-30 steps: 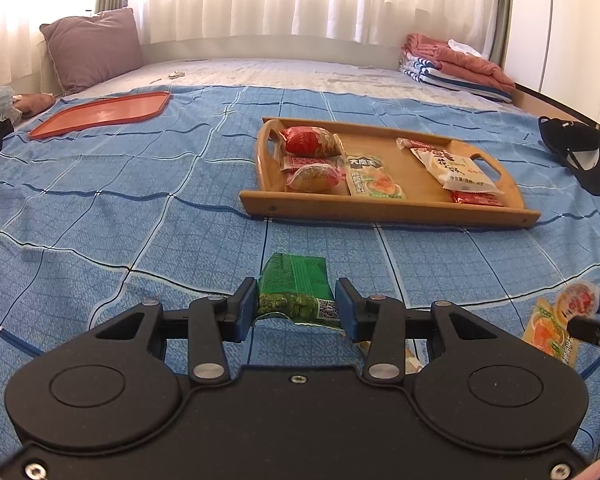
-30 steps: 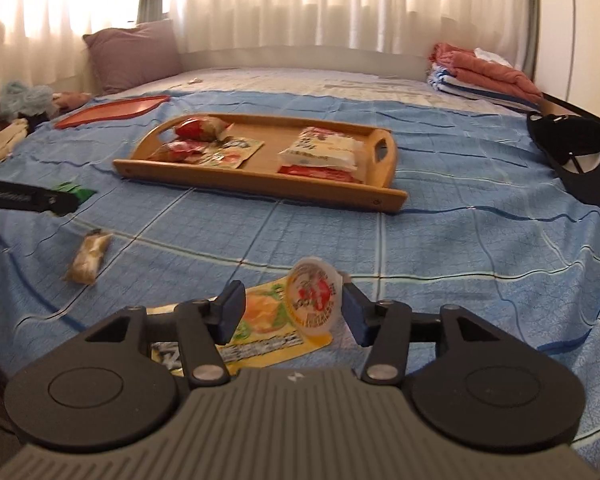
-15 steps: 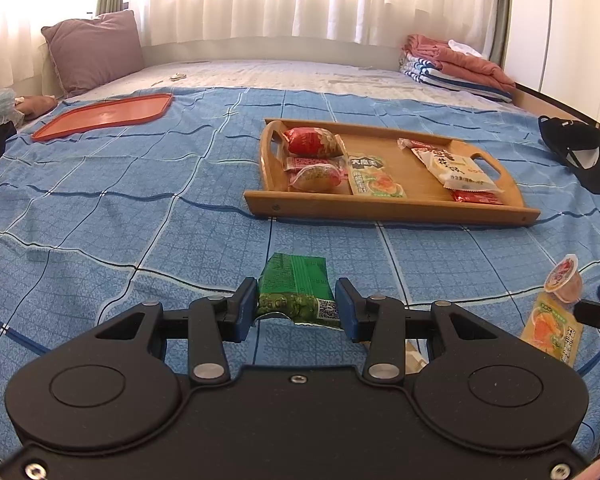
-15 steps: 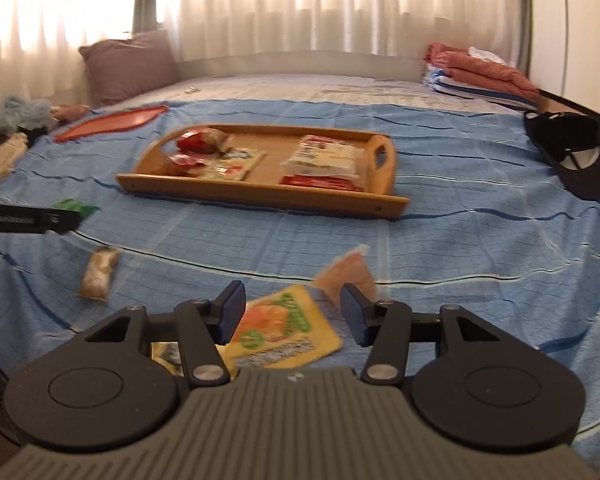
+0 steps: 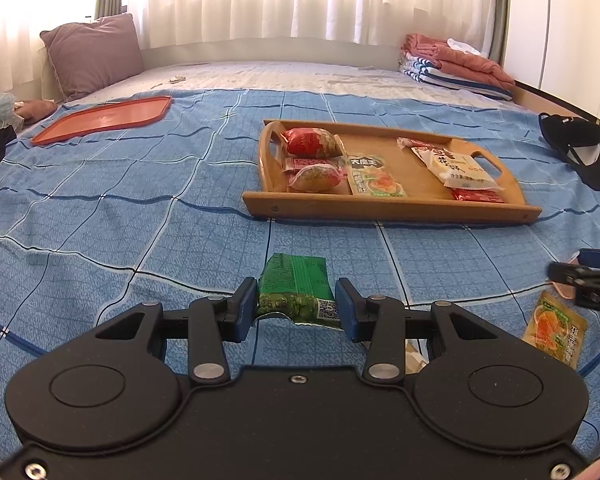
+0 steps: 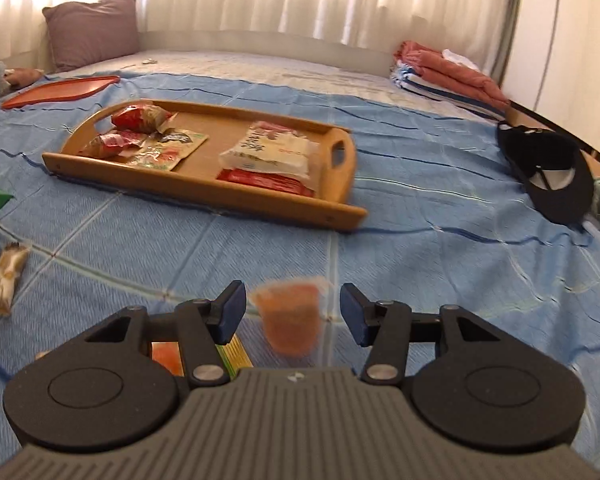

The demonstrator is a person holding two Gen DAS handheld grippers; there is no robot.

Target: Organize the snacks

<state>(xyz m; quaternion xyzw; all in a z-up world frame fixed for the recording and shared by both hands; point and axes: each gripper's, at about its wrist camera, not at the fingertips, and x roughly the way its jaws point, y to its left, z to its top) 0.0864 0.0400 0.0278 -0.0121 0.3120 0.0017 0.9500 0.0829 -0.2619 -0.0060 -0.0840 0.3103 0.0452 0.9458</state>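
My left gripper is shut on a green snack packet low over the blue bedspread. A wooden tray ahead holds several snack packets. In the right wrist view an orange jelly cup, blurred, sits between the jaws of my right gripper. Those jaws are closing, with a gap still on each side of the cup. A yellow-green packet lies partly hidden under the right gripper's left finger. A small beige bar lies at the left.
An orange tray lid and a mauve pillow are at the far left. Folded towels sit at the back right. A black cap lies right of the wooden tray.
The right gripper shifted right, off the yellow-green packet. The jelly cup tipped from lid-toward-camera and now sits between the slightly narrower jaws. The left gripper and its green packet stayed still.
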